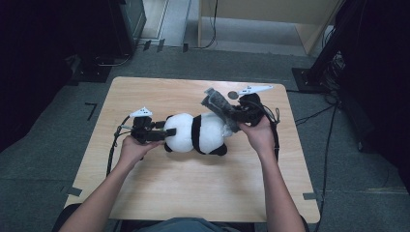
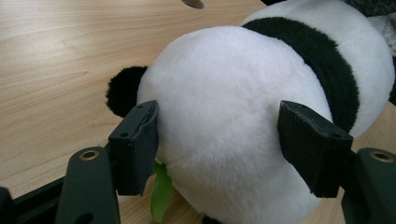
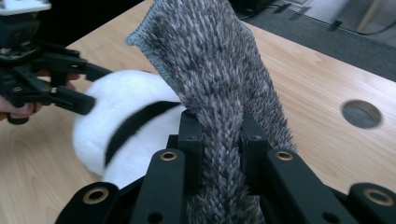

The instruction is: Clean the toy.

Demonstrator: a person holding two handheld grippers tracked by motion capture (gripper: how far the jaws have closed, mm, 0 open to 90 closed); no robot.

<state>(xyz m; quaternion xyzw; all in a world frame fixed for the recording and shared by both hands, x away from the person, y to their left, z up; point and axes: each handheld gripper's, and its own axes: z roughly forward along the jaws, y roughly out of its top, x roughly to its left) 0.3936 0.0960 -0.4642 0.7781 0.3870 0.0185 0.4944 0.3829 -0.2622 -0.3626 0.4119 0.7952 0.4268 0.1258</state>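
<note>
Plush panda (image 1: 196, 133) lying on its side on the table (image 1: 193, 193), near the middle, slightly toward the far half. Left gripper (image 1: 167, 131) at the panda's left end, jaws set either side of the rounded body (image 2: 224, 126), pads against the plush. Right gripper (image 1: 231, 115) at the panda's right end, raised above the tabletop, jaws clamped on a fuzzy cloth (image 3: 219, 93). Cloth standing up and away from the jaws, over the panda's right end, toward the table's far edge. Round hole (image 1: 233, 95) in the tabletop just behind the right gripper, near the far edge.
</note>
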